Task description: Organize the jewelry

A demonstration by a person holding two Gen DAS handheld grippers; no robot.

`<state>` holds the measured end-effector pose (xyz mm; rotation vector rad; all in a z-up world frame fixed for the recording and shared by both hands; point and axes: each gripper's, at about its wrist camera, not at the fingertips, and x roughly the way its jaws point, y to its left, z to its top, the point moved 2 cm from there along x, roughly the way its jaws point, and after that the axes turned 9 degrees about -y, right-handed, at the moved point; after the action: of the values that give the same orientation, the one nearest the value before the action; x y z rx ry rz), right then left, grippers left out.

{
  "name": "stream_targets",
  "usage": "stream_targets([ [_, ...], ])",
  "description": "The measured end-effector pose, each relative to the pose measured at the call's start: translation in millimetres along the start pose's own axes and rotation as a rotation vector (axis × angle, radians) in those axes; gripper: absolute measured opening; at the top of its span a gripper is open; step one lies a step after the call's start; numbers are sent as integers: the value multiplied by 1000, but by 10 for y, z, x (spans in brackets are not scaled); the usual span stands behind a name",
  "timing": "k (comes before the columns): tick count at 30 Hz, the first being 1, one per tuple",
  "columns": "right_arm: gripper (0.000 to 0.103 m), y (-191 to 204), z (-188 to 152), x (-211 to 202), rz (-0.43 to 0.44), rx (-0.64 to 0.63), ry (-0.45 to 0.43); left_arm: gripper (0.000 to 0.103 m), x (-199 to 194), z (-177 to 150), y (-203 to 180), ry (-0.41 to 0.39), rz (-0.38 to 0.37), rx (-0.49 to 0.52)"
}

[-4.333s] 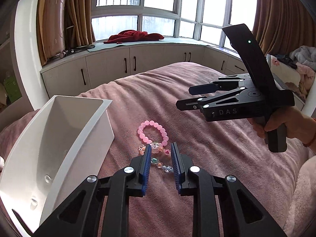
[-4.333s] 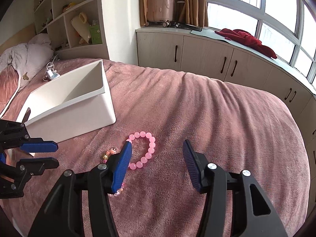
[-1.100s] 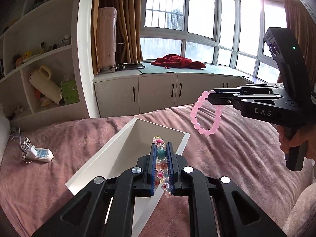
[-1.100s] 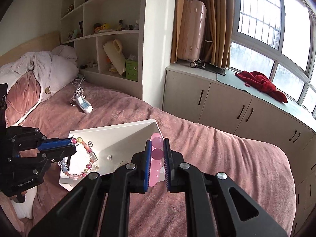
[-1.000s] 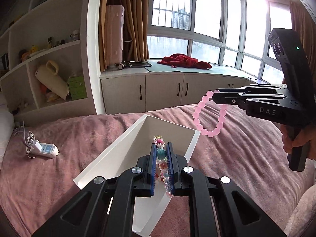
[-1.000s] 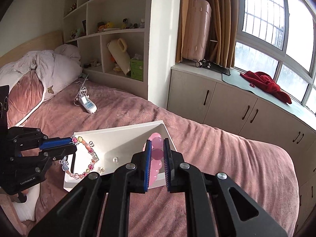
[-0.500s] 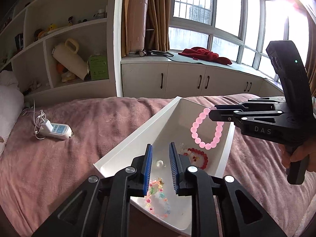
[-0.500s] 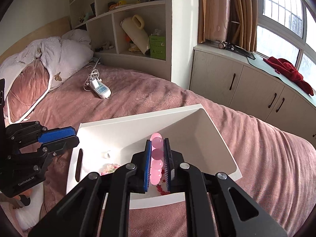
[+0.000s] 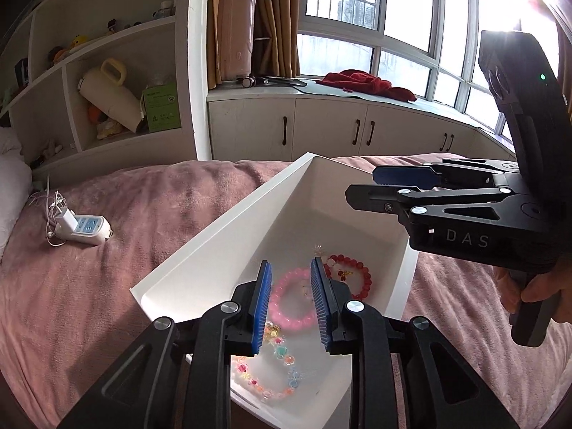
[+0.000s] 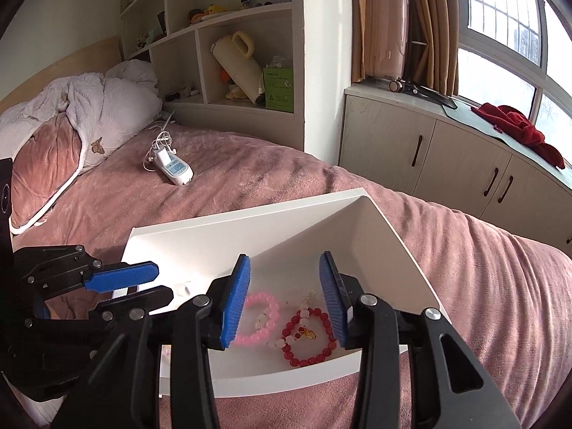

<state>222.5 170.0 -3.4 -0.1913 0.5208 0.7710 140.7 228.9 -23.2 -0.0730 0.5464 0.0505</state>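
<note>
A white bin (image 9: 228,228) lies on the pink bedspread and also shows in the right wrist view (image 10: 250,225). Inside lie a pink bead bracelet (image 9: 286,312) (image 10: 266,321), a red bead bracelet (image 9: 352,275) (image 10: 309,339) and a multicoloured bead bracelet (image 9: 268,375). My left gripper (image 9: 289,307) is open and empty above the bin's near end. My right gripper (image 10: 284,300) is open and empty above the bin, over the pink and red bracelets; it shows from the side in the left wrist view (image 9: 400,182).
A white power strip with a cable (image 9: 78,230) (image 10: 171,164) lies on the bed to the left. Pillows and a duvet (image 10: 68,125) lie at the headboard. Shelves (image 10: 228,53) and low cabinets (image 9: 357,128) stand beyond the bed.
Both grippers carried bracelets from the bedspread to the bin. The left let go of the multicoloured bracelet half a second ago; the right has just opened and the pink bracelet now lies in the bin.
</note>
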Motion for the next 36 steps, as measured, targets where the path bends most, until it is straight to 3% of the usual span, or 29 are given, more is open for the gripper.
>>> stream_targets([
  [8,43,-175,31,-422,-42,-6,-83,28,-44,33,-139,-14,3,18],
  [19,50,-83,-78,-1085,-57,-30,-144,28,-387,81,-340,-61,-7,38],
  [25,52,70,-314,-1313,-87,-52,-171,28,-652,-14,-395,-96,58,38],
  [27,60,130,-414,-1357,-89,-56,-180,28,-744,-76,-413,-116,93,54],
  [31,63,229,-609,-1418,-87,-44,-187,26,-961,-204,-481,-188,151,91],
  [35,83,334,-781,-1499,-101,-48,-242,23,-1113,-357,-500,-234,192,94],
  [36,83,355,-813,-1516,-98,-47,-257,23,-1132,-393,-504,-240,196,95],
])
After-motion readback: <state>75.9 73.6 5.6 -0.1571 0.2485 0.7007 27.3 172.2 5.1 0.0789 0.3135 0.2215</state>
